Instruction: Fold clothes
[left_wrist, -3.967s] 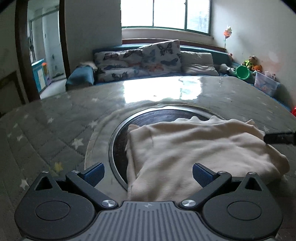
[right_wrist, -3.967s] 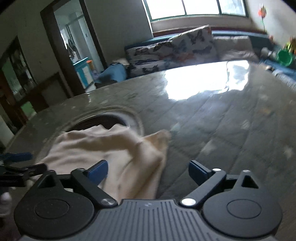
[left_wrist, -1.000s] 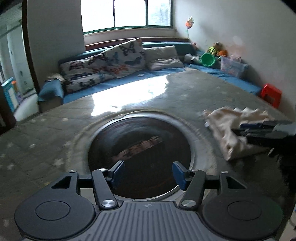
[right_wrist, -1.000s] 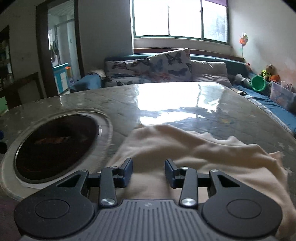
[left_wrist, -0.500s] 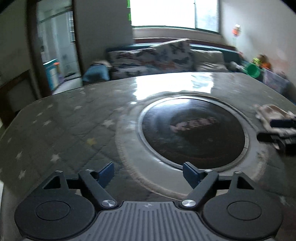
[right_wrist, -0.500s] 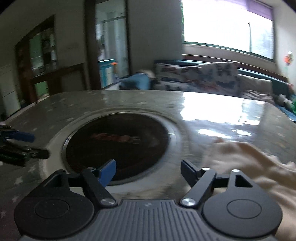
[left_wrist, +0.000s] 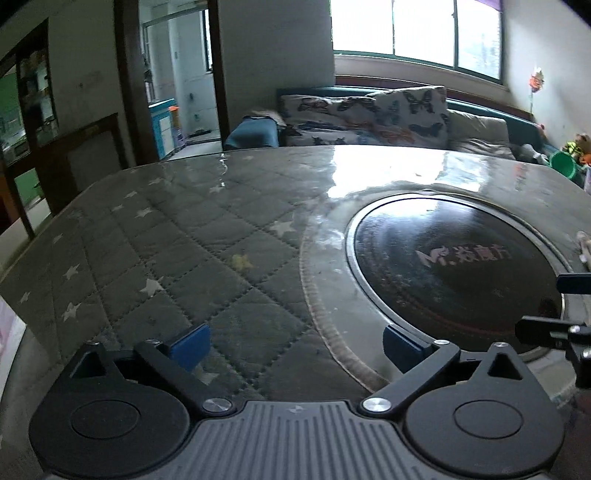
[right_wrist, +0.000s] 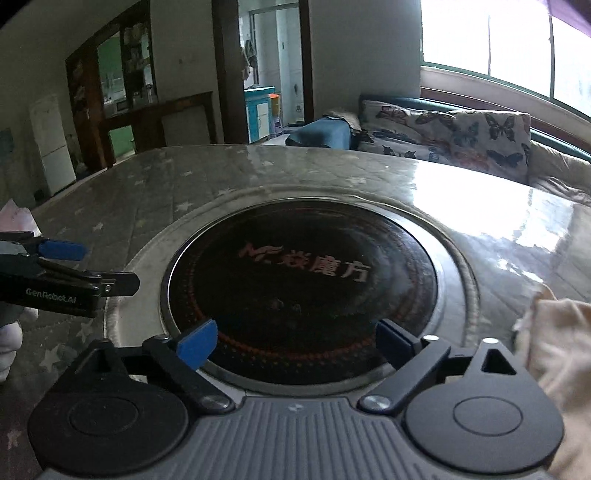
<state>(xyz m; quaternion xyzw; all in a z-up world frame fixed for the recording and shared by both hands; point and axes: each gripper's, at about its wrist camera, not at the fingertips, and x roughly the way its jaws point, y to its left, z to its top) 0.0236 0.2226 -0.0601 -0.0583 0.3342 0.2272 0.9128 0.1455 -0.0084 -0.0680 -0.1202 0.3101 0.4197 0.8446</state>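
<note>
With the folded cream garment (right_wrist: 557, 369) set aside right of the table's black round cooktop (right_wrist: 303, 291), the left gripper (left_wrist: 295, 343) and right gripper (right_wrist: 295, 341) hover empty, jaws spread, presumably ready for another item.

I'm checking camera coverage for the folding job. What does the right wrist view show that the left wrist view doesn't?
Only the right wrist view shows a good part of the cream garment at the table's right side, plus the white fridge. Only the left wrist view shows the green bucket by the sofa. Both show the round black hotplate set into the star-patterned table, the butterfly cushions, and both pairs of tongs, left and right, open and empty.
</note>
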